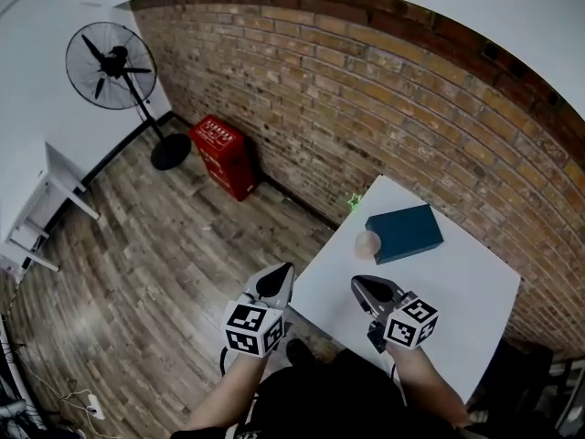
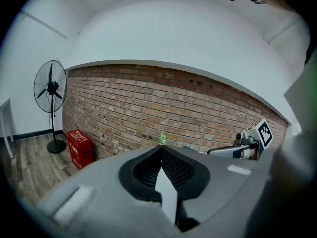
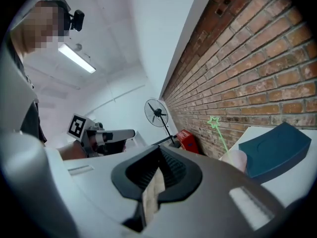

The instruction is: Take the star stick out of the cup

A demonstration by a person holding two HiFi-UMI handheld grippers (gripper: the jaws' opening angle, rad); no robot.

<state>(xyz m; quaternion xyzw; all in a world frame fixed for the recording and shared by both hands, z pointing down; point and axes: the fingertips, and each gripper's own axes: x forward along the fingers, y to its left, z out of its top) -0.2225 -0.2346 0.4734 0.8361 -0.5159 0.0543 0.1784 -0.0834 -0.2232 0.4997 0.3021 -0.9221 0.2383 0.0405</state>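
While nothing is gripped, head view: left gripper [image 1: 286,269] hangs off the table [image 1: 457,291] edge over the floor [image 1: 164,245], jaws together. Right gripper [image 1: 358,282] is over the table's near part, jaws also together. Cup [image 1: 366,242] stands ahead of the right gripper, apart from it, and ahead-right of the left one. Box [image 1: 405,232] sits just beside the cup, on its right. Stick [image 1: 355,202] is in the cup, star end up.

Left gripper view: jaws closed on each other, nothing between. The star of the stick [image 2: 163,139] shows just above the jaw tips, dead ahead, against the wall [image 2: 148,103]. Cup is hidden behind the gripper body. Right gripper [image 2: 247,145] is off to the right.

Right gripper view: jaws shut, nothing between. Cup [image 3: 237,158] is ahead and right of the tips, clear of them. Stick [image 3: 218,133] has its long axis near upright, leaning left in this view, star on top, lower end in the cup. Box [image 3: 275,150] is right of the cup. Left gripper [image 3: 106,135] is off to the left.
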